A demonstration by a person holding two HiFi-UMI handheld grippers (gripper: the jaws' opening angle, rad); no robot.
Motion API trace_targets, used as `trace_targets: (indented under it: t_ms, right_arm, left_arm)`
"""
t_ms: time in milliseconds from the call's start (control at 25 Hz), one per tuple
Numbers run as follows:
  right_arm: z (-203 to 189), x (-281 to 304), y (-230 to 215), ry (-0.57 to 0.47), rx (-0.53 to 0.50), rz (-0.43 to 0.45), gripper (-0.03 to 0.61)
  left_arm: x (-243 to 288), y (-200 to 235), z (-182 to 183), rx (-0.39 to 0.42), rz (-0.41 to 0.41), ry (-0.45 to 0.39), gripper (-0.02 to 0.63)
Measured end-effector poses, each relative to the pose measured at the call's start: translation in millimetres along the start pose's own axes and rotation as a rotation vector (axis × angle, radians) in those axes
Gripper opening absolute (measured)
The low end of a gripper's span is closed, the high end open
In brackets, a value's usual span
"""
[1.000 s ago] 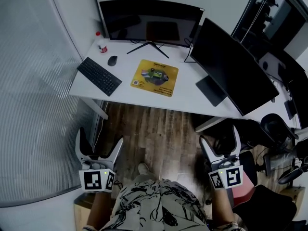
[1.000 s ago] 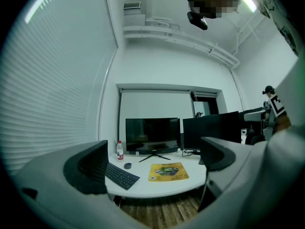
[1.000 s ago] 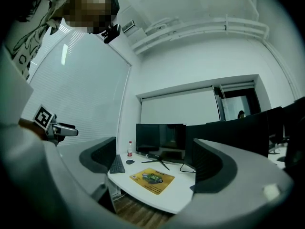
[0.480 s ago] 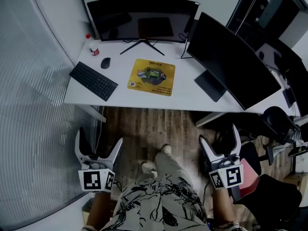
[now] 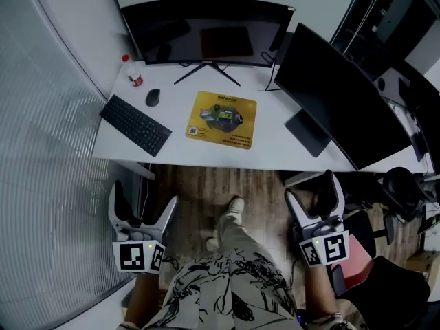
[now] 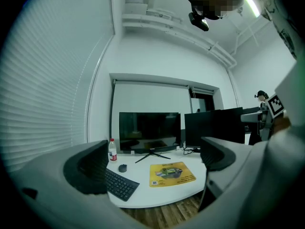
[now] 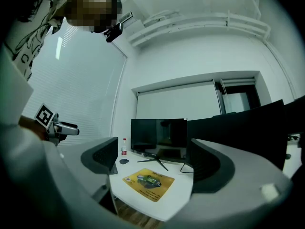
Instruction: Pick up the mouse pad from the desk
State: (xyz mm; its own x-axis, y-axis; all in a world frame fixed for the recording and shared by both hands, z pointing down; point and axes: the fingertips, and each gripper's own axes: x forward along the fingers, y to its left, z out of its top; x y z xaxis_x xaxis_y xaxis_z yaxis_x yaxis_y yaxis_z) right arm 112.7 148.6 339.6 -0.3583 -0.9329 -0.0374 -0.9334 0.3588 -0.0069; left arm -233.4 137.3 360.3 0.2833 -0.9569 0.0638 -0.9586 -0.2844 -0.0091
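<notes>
A yellow mouse pad (image 5: 222, 119) with a printed picture lies flat on the white desk (image 5: 275, 150), in front of the curved monitor. It also shows in the left gripper view (image 6: 172, 173) and the right gripper view (image 7: 148, 181). My left gripper (image 5: 142, 206) hangs open over the wooden floor, well short of the desk's front edge. My right gripper (image 5: 313, 196) is open too, near the desk's right front corner. Both hold nothing.
A black keyboard (image 5: 135, 124), a dark mouse (image 5: 152, 97) and a small bottle (image 5: 132, 71) sit left of the pad. A curved monitor (image 5: 206, 31) stands behind it and a second monitor (image 5: 340, 102) to the right. Office chairs (image 5: 402, 184) crowd the right side. A ribbed wall runs along the left.
The desk has drawn a little closer and lower in the head view as the person steps forward. Both grippers stay open and held low.
</notes>
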Motion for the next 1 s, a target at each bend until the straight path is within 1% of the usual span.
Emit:
trace_targets:
  t_ms: [160,360,600,800,1000]
  right_arm:
    - [3.9,34.4,-10.8,-0.009,-0.003,0.009,0.468]
    - [1.3,74.6,-32.8,-0.004,-0.002,0.013,0.469]
    - [-2.1,120.0,-60.4,0.013,0.005,0.024,0.476]
    - [-4.1,154.9,-84.3,0.023,0.011,0.032,0.476]
    - [-12.2,187.9,-108.7,0.033,0.03,0.04,0.477]
  left_arm:
    - [29.9,13.1,6.8,0.01,0.017,-0.001,0.592]
    - [74.4,20.3,6.9,0.011,0.024,0.01,0.591]
    - [129.6,21.6,6.0,0.016,0.018,0.043,0.591]
    - [170.1,19.8,12.3,-0.002,0.019,0.027,0.591]
    - [205.9,19.3,9.4,-0.004,0.028,0.047,0.591]
